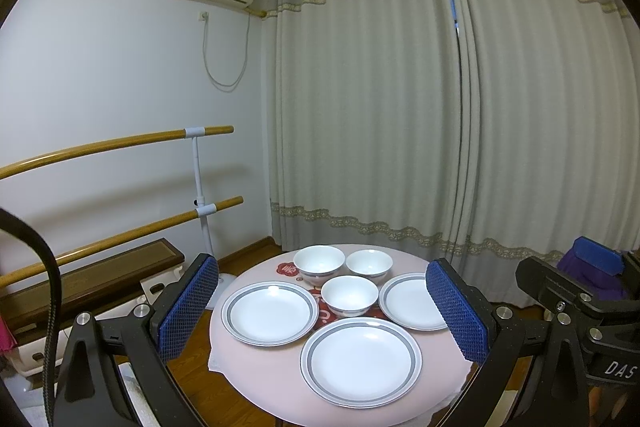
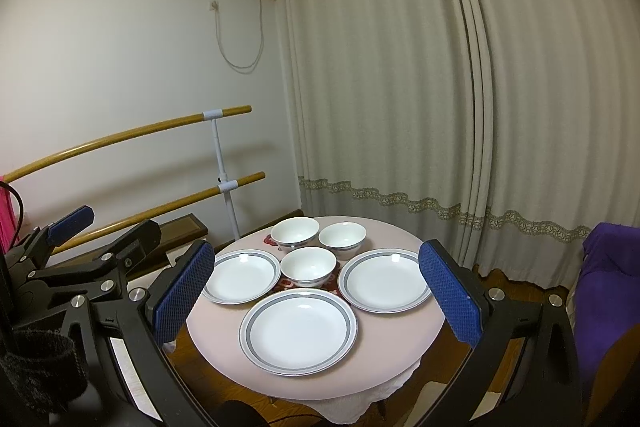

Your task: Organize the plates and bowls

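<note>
Three white plates with grey rims lie on a small round pink table (image 1: 256,379) (image 2: 400,331): a left plate (image 1: 270,313) (image 2: 241,275), a front plate (image 1: 360,361) (image 2: 298,331) and a right plate (image 1: 412,301) (image 2: 384,279). Behind them stand three white bowls: back left (image 1: 319,263) (image 2: 295,231), back right (image 1: 369,265) (image 2: 342,237) and middle (image 1: 349,295) (image 2: 308,265). My left gripper (image 1: 322,265) hovers open in front of the table, holding nothing. Beside it my right gripper (image 2: 317,251) is also open and empty, clear of the dishes.
A wooden double barre (image 1: 120,143) on a white stand runs along the left wall. Grey curtains (image 1: 400,107) hang behind the table. Something covered in purple cloth (image 2: 608,275) stands at the right. Wooden floor surrounds the table.
</note>
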The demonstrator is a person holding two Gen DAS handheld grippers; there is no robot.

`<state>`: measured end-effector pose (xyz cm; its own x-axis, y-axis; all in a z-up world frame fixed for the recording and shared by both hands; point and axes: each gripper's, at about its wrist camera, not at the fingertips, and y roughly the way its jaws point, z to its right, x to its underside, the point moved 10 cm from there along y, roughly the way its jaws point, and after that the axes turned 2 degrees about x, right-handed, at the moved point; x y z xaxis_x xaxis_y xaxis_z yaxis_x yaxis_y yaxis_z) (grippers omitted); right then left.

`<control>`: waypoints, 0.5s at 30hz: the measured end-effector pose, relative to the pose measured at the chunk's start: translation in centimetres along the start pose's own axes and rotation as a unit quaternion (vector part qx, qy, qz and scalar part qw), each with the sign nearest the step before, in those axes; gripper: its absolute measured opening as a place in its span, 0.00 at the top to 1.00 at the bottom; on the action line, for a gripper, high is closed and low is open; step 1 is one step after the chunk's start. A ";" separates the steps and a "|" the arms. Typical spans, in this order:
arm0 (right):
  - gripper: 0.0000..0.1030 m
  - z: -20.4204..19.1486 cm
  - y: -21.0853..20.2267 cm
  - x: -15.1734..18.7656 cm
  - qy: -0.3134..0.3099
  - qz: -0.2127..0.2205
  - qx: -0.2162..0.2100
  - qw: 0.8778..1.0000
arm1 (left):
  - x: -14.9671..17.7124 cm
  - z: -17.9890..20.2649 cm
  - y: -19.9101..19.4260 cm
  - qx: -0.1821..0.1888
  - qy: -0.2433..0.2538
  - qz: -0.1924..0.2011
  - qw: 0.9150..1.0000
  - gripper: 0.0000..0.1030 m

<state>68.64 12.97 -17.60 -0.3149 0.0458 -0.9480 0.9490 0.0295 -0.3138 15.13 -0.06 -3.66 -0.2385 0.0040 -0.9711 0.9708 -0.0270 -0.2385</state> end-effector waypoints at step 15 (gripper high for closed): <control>0.00 -0.2 0.1 0.3 0.001 -0.003 0.000 1.000 | -0.1 0.1 -0.1 -0.001 -0.001 0.000 1.000 0.01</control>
<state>68.62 13.19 -17.85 -0.3201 0.0485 -0.9461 0.9473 0.0299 -0.3190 15.05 -0.17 -3.49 -0.2393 0.0025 -0.9709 0.9706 -0.0247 -0.2393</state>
